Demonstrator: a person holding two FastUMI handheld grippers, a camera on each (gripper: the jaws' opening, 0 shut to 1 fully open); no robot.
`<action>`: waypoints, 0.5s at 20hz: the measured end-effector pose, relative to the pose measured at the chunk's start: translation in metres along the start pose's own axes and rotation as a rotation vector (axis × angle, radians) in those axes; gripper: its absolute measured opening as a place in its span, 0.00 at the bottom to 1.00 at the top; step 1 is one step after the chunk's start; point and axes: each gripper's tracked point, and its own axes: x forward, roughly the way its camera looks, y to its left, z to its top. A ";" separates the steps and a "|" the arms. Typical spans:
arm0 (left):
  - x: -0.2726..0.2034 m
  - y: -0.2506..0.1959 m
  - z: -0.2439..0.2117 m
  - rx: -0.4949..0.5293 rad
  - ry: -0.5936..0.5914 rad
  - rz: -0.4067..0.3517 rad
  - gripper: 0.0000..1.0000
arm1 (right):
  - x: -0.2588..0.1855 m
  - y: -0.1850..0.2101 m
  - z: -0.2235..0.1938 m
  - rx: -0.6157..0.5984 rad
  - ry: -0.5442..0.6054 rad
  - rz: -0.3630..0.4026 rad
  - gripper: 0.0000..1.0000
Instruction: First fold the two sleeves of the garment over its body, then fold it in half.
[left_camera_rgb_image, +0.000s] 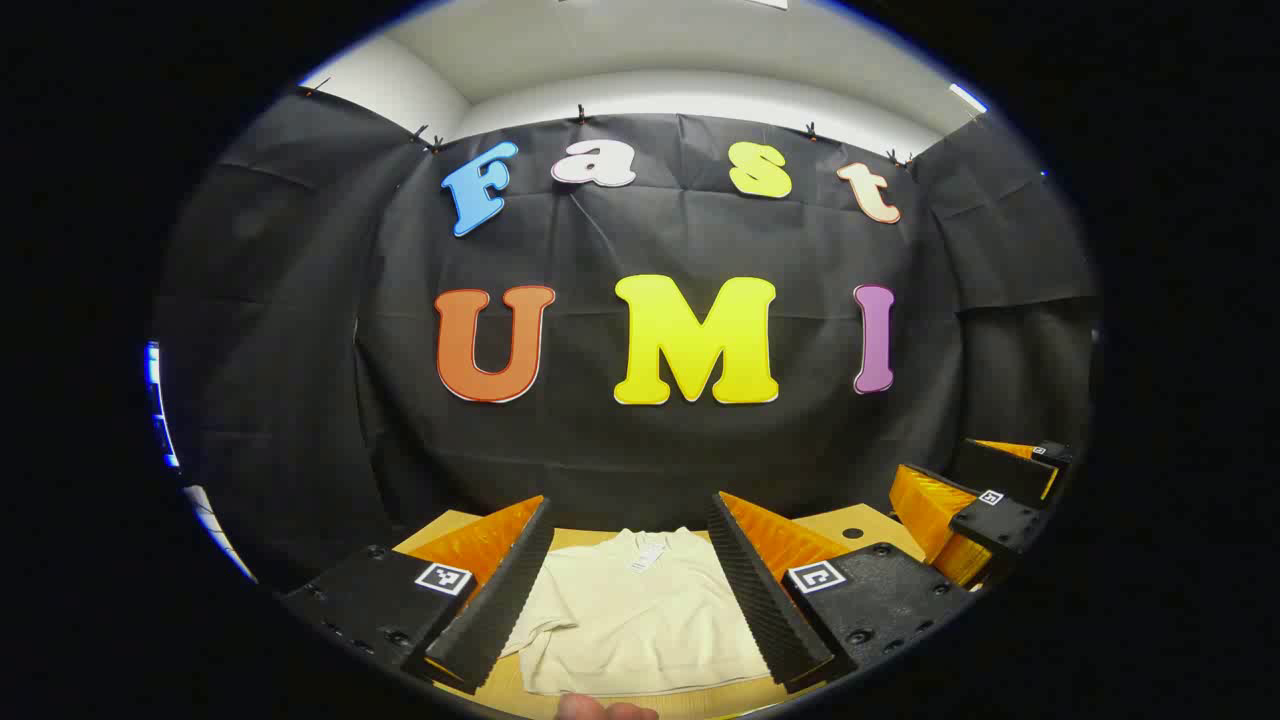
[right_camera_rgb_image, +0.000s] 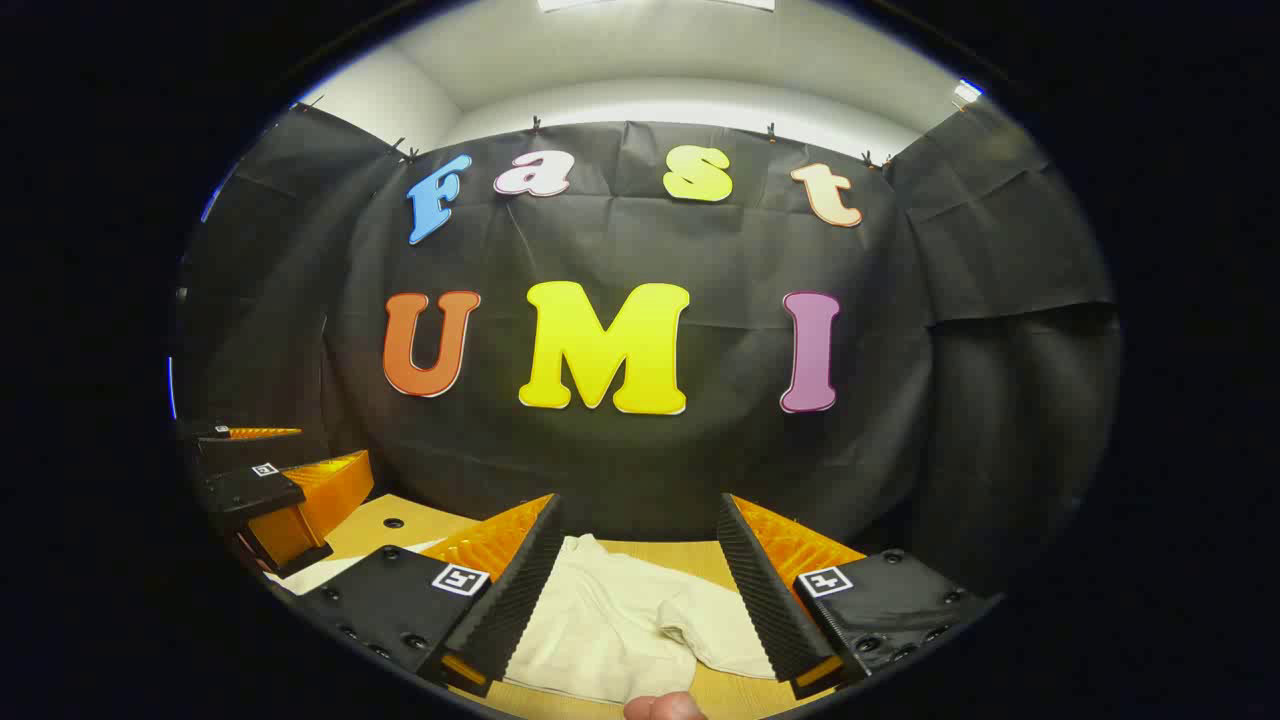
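A cream short-sleeved garment (left_camera_rgb_image: 632, 610) lies flat on the wooden table (left_camera_rgb_image: 860, 525), collar toward the black wall. In the left gripper view my left gripper (left_camera_rgb_image: 628, 665) hovers open above its body, fingers wide apart with nothing between them. The right gripper (left_camera_rgb_image: 985, 500) shows off to the right, above the table's edge. In the right gripper view my right gripper (right_camera_rgb_image: 640, 672) is open over the garment's (right_camera_rgb_image: 620, 625) right side, where a sleeve (right_camera_rgb_image: 715, 635) lies rumpled. The left gripper (right_camera_rgb_image: 285, 495) appears at the far left.
The black cloth wall (left_camera_rgb_image: 660, 450) rises close behind the table's far edge. Small round holes (right_camera_rgb_image: 392, 522) mark the tabletop. A fingertip (left_camera_rgb_image: 600, 708) of the holding hand peeks in at the bottom of each view.
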 end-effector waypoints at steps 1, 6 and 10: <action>0.001 -0.002 -0.001 0.000 0.002 -0.002 0.99 | 0.001 -0.001 0.000 0.001 0.001 -0.002 0.96; 0.007 -0.001 -0.005 -0.005 0.008 0.010 0.98 | 0.005 -0.005 0.000 0.003 0.002 -0.005 0.94; 0.008 -0.002 -0.006 -0.009 0.014 0.019 0.99 | 0.008 -0.008 0.001 0.009 0.001 0.000 0.96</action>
